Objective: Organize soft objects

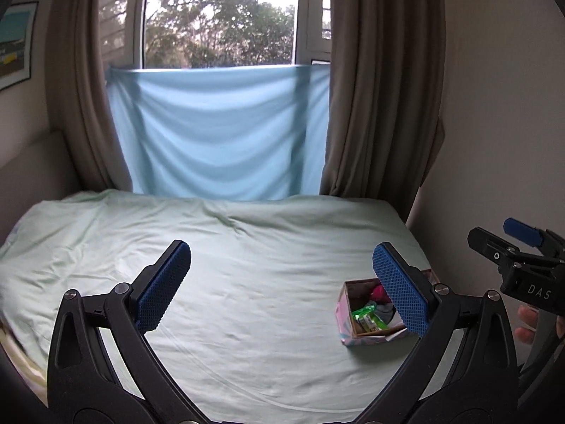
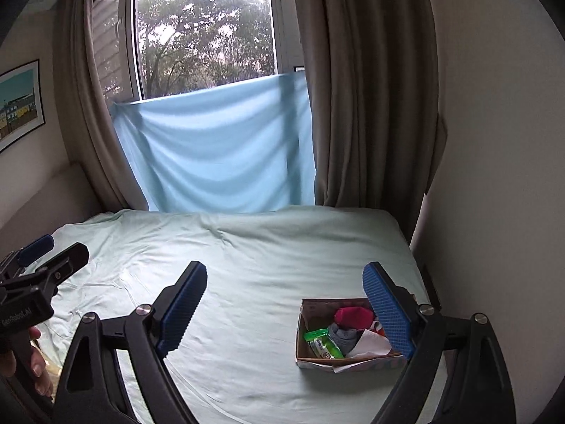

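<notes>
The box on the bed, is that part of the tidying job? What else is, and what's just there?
Part of the job:
- box
- red soft thing, grey socks, green packet, white cloth inside it
- left hand-held gripper and right hand-held gripper, both open, empty

Just there:
- bed sheet
- blue cloth
- curtains
- window
- wall picture

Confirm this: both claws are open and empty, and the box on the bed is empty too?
Not quite. The box on the bed holds several items, as the right wrist view shows. Both the left claw and right claw are indeed open and empty.
</notes>
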